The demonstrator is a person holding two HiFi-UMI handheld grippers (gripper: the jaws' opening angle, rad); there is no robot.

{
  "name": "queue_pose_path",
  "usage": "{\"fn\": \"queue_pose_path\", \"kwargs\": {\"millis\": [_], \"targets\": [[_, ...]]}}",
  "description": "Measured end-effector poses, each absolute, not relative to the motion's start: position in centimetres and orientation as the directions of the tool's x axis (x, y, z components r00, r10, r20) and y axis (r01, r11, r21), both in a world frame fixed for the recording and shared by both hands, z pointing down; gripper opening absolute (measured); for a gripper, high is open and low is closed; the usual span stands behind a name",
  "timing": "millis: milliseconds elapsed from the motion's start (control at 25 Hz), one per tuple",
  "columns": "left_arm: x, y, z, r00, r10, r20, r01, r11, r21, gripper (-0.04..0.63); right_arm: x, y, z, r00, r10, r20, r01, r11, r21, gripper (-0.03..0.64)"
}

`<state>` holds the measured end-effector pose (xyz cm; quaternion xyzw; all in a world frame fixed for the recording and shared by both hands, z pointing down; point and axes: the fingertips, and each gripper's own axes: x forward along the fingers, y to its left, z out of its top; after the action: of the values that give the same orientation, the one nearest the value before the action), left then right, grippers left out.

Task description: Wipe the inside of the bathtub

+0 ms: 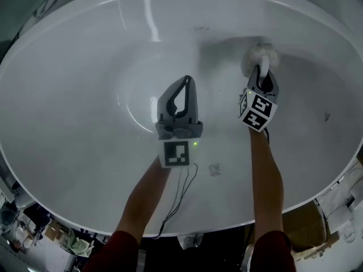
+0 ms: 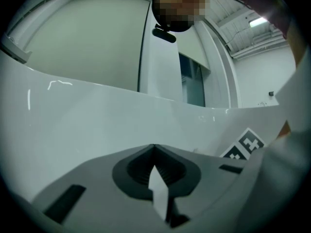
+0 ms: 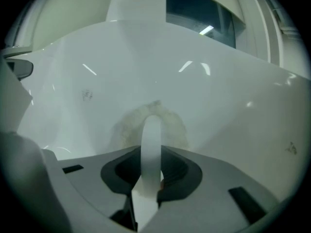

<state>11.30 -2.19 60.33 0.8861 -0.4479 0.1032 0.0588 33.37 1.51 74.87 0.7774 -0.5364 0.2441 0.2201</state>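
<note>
White bathtub, whitish cloth, grey left tongs.

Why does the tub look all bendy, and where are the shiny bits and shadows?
Head view: a glare streak on the bathtub wall, a soft shadow beside the fluffy scrubber. Left gripper view: the wide lens bends the rim, corners go black. Right gripper view: light glints on the wall, same bending.

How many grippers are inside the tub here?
2: the left gripper over the bathtub centre, shut and empty; the right gripper beside it, shut on the fluffy wiper.
</note>
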Motion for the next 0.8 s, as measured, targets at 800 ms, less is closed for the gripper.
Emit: {"fn": "queue_pose_path", "kwargs": {"millis": [800], "targets": [[-19.3,-7.0,52.9,0.349,-0.915,0.202,-0.933,-0.359,-0.014,0.015,-3.8,-11.2,63.4,-0.025,-0.903,0.428,-0.999,0.013,-0.031,0.094]]}}
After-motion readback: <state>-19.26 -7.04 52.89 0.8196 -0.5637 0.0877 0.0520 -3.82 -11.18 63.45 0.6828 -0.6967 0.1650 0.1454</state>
